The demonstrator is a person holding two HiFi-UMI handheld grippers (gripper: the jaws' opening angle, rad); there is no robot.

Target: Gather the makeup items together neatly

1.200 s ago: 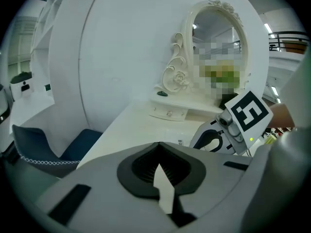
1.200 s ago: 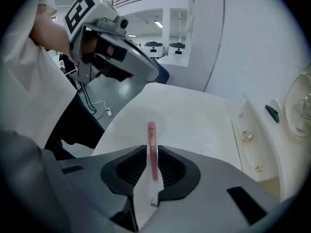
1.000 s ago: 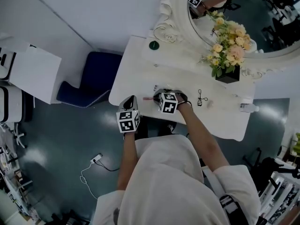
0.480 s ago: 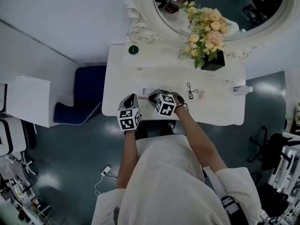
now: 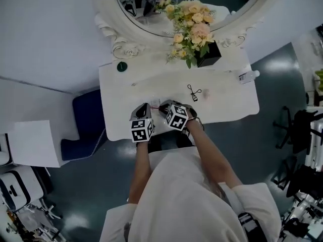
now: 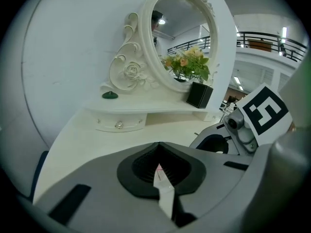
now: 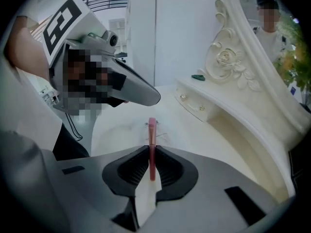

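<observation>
My right gripper (image 7: 151, 152) is shut on a thin pink makeup stick (image 7: 152, 135), which points forward over the white dressing table (image 7: 214, 144). In the head view this gripper (image 5: 163, 107) sits near the table's front edge, with the pink stick (image 5: 154, 106) showing at its tip. My left gripper (image 5: 141, 109) is just to its left, and the left gripper view shows its jaws (image 6: 158, 165) shut with nothing between them. A few thin small items (image 7: 158, 130) lie on the table under the stick's tip.
A large ornate mirror (image 5: 151, 32) backs the table. Flowers in a black vase (image 5: 208, 54) stand at the back. A green round lid (image 5: 121, 66) lies back left, a black clip (image 5: 194, 92) mid-table, a small bottle (image 5: 249, 76) far right. A blue stool (image 5: 87, 120) stands left.
The head camera has swung, so the table and mirror sit further left and lower in view. Both grippers stay close together at the front edge; the right still holds the pink stick.
</observation>
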